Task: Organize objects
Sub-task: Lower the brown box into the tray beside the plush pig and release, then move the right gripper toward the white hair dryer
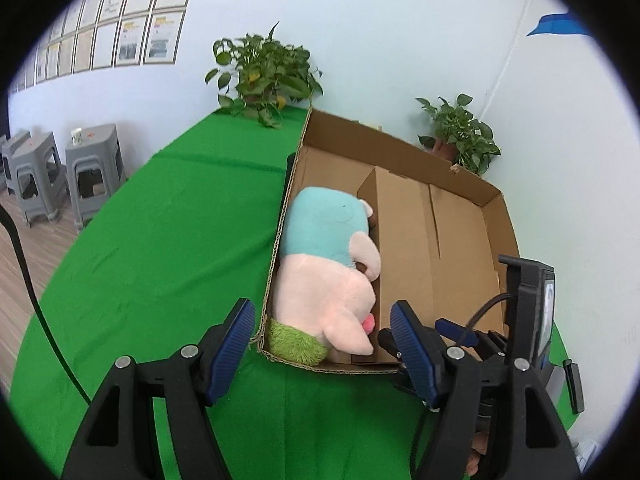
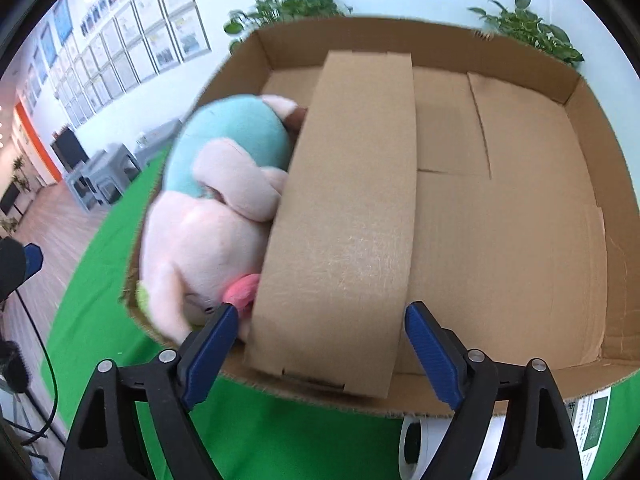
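A pink plush toy with a teal top lies in the left section of an open cardboard box, beside a tall cardboard divider. A green fuzzy item lies at its near end. My left gripper is open and empty, hovering at the box's near left corner. The other gripper's body shows at the right. In the right wrist view my right gripper is open and empty above the box's near wall, straddling the divider; the plush is to its left.
The box sits on a green-covered table. Two potted plants stand behind it at the wall. Grey stools stand on the floor at left. A white tape roll and a printed sheet lie by the box's near side.
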A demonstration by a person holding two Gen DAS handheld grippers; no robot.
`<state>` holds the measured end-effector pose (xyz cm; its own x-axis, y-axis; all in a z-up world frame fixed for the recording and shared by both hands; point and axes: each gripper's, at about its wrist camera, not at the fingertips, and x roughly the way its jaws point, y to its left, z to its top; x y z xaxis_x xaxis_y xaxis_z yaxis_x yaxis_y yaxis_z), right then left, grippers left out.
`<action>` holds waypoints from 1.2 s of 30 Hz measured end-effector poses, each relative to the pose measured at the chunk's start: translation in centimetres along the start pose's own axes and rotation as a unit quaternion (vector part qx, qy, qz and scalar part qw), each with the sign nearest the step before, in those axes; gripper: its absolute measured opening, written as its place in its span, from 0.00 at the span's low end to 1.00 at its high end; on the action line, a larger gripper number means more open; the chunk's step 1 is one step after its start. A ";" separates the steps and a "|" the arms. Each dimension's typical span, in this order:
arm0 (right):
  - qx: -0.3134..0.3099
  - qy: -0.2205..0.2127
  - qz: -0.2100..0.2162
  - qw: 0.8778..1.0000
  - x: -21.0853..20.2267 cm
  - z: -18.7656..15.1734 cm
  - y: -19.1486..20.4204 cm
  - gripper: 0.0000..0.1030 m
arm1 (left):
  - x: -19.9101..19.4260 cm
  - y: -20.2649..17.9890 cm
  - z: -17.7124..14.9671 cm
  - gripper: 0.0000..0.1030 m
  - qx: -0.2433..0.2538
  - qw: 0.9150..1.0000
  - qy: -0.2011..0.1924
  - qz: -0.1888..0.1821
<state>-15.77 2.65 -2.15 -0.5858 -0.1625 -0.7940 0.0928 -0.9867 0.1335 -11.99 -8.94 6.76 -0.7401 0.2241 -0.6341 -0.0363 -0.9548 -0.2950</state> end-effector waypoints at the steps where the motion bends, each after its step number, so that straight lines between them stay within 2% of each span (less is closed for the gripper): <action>1: 0.001 -0.013 0.002 1.000 -1.0 -0.4 -0.2 0.90 | -0.5 -0.2 -0.2 0.68 0.007 1.000 -0.007 0.003; 3: -0.001 -0.036 -0.001 0.999 -2.9 -1.1 -0.8 0.99 | -1.4 -1.2 -0.5 0.68 0.022 0.999 -0.024 0.012; 6: -0.008 -0.065 -0.022 0.998 -6.0 -2.6 -1.8 0.99 | -2.7 -3.3 -1.1 0.69 0.053 0.997 -0.056 0.026; 8: -0.005 -0.080 -0.033 0.996 -8.0 -4.0 -2.7 0.99 | -3.6 -5.0 -1.7 0.78 0.076 0.992 -0.090 0.034; 9: -0.004 -0.088 -0.041 0.995 -8.8 -4.4 -3.4 0.99 | -3.9 -5.6 -1.9 0.79 0.084 0.991 -0.101 0.037; 11: -0.007 -0.099 -0.052 0.994 -10.3 -5.4 -4.5 0.99 | -4.1 -7.4 -2.8 0.80 0.105 0.987 -0.117 0.029; 13: -0.007 -0.107 -0.062 0.992 -12.0 -7.5 -5.6 0.99 | -3.7 -8.4 -3.4 0.81 0.112 0.987 -0.111 0.032; 17: -0.012 -0.122 -0.081 0.989 -14.7 -9.0 -7.8 0.99 | -2.8 -10.4 -4.4 0.81 0.113 0.989 -0.090 0.016; 23: -0.008 -0.132 -0.089 0.987 -17.2 -10.5 -10.0 0.99 | -3.1 -12.0 -5.4 0.81 0.122 0.989 -0.081 0.004; 26: -0.009 -0.135 -0.087 0.987 -17.6 -11.0 -10.4 0.99 | -3.2 -12.3 -5.9 0.81 0.122 0.990 -0.070 0.011; 34: -0.022 -0.155 -0.071 0.985 -18.9 -11.3 -11.0 0.99 | -4.3 -11.5 -7.6 0.78 0.118 0.990 -0.073 0.027; 35: -0.026 -0.162 -0.067 0.984 -19.2 -11.6 -11.0 0.99 | -4.5 -11.4 -7.9 0.77 0.118 0.990 -0.075 0.029; 36: -0.030 -0.168 -0.064 0.983 -19.6 -11.8 -11.1 0.99 | -4.6 -11.4 -8.1 0.71 0.117 0.990 -0.075 0.031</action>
<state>4.16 16.73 4.90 -0.8277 -0.0366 -0.5600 0.0432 -0.9991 0.0015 -2.77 2.45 7.24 -0.8370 0.1493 -0.5264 -0.1300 -0.9888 -0.0737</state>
